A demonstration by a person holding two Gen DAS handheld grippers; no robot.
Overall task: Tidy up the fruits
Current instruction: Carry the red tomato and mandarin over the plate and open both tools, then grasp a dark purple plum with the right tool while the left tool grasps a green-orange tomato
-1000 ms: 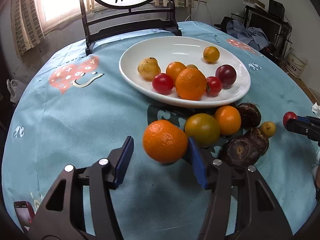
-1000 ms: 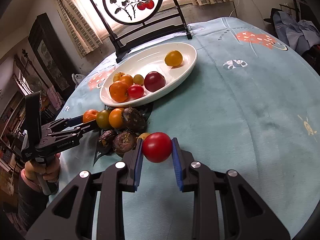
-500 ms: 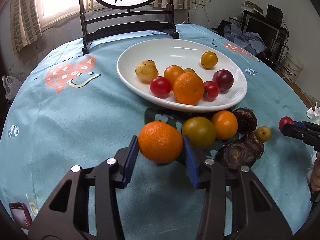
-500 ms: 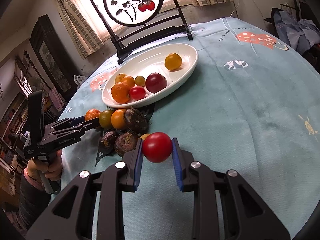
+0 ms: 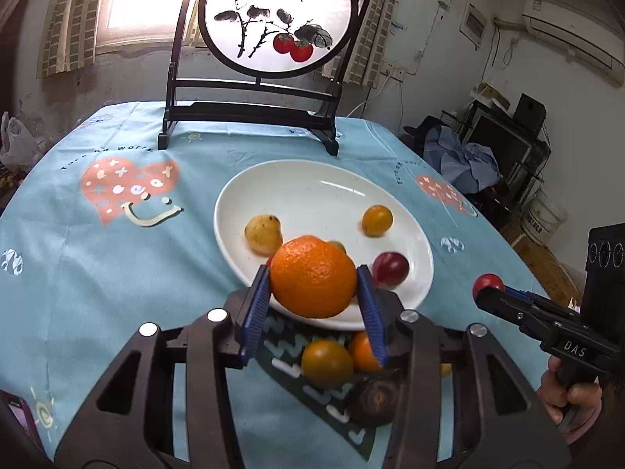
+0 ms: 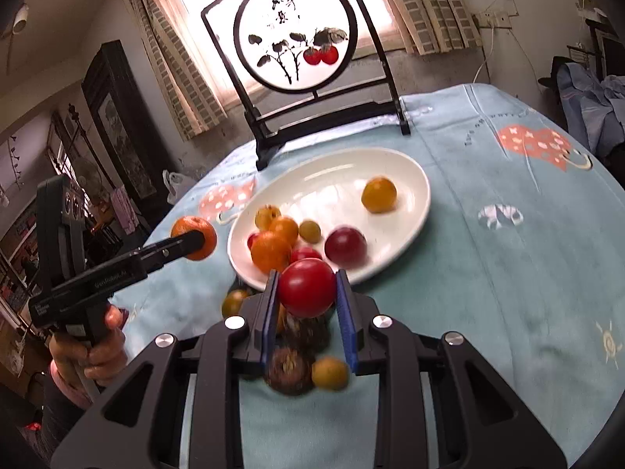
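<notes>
My left gripper [image 5: 312, 305] is shut on a large orange [image 5: 313, 276], held in the air over the near rim of the white oval plate [image 5: 312, 191]. From the right wrist view the same orange [image 6: 195, 234] shows at the left, clamped in that gripper. My right gripper [image 6: 308, 305] is shut on a red tomato [image 6: 307, 287], lifted just short of the plate [image 6: 343, 168]. On the plate lie several fruits: a yellow pear [image 5: 263, 233], a small orange fruit [image 5: 377, 219], a dark red plum [image 5: 390, 269]. On the cloth below rest a green-orange fruit [image 5: 327, 362] and dark brown lumps [image 6: 289, 369].
A black wooden stand with a round painted screen [image 5: 277, 15] stands at the table's far side behind the plate. The round table wears a light blue cloth [image 5: 97, 273] with heart prints. A phone [image 5: 17, 418] lies at the near left edge. A person's hand [image 6: 90, 355] grips the left tool.
The left gripper closed on the orange and lifted it off the cloth toward the plate. The right gripper rose with the red tomato and came nearer the plate.
</notes>
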